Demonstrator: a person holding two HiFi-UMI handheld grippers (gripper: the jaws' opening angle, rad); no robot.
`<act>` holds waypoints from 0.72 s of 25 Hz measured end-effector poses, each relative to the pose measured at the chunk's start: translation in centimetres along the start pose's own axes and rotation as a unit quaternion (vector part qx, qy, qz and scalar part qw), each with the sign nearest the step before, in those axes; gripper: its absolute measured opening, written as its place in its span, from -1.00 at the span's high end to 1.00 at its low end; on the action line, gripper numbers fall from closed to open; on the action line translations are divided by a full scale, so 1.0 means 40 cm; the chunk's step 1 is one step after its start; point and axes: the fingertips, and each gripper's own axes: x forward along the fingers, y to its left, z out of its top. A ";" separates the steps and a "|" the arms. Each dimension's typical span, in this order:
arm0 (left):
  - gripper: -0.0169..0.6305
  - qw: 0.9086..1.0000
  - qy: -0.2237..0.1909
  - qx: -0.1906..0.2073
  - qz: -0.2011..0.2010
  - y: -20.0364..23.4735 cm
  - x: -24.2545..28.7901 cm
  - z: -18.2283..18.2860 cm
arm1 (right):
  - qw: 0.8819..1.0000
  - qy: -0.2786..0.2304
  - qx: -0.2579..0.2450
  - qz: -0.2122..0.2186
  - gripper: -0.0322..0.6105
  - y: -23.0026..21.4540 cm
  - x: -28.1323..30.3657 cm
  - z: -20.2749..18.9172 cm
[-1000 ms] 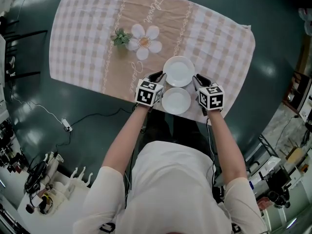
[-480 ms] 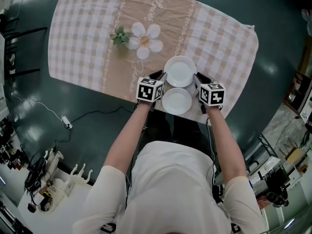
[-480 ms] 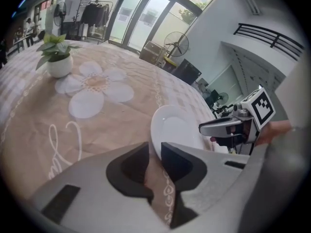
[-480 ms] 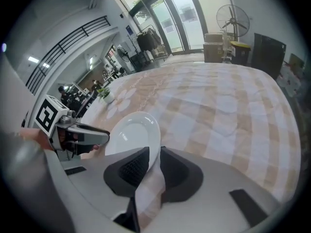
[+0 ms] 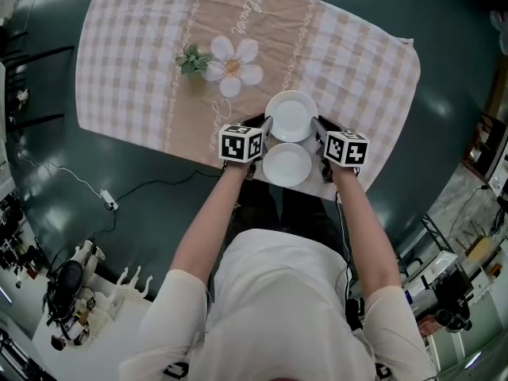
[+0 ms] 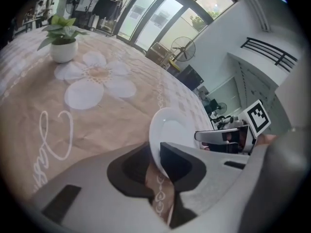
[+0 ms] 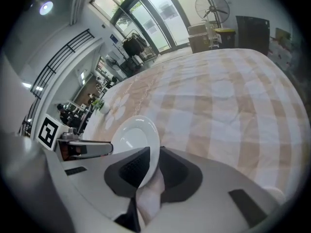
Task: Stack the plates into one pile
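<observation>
Two white plates lie on the checked tablecloth (image 5: 143,70) near its front edge. The far plate (image 5: 291,116) sits between my two grippers. My left gripper (image 5: 264,125) has that plate's left rim (image 6: 167,130) between its jaws, which have just been opening slightly, and the pads still touch the rim. Opposite it, my right gripper (image 5: 317,125) is shut on the right rim (image 7: 138,140). In both gripper views the plate looks tilted between the pads. The near plate (image 5: 286,164) lies between the two marker cubes, close to the person's body.
A small potted plant (image 5: 193,59) stands by the printed flower (image 5: 232,67) at the cloth's middle, well beyond the plates. The table's front edge runs just below the near plate. A cable (image 5: 103,201) trails over the dark floor at the left.
Both marker cubes have rolled, showing different faces, and the hands have sunk slightly. The two plates stay at about the same spots in the head view.
</observation>
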 end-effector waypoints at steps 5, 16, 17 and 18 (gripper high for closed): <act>0.77 1.000 0.001 -0.026 -0.009 -0.001 -0.004 0.009 | 0.998 -0.003 0.051 0.029 0.72 -0.012 -0.003 0.000; 0.82 1.000 -0.016 0.001 -0.024 -0.037 -0.028 0.066 | 0.998 -0.020 0.051 0.027 0.72 -0.001 -0.046 0.025; 0.82 1.000 -0.016 0.002 -0.026 -0.042 -0.033 0.068 | 0.998 -0.021 0.050 0.026 0.72 0.001 -0.052 0.028; 0.82 0.999 -0.017 0.002 -0.027 -0.045 -0.037 0.069 | 0.998 -0.020 0.048 0.025 0.72 0.004 -0.057 0.030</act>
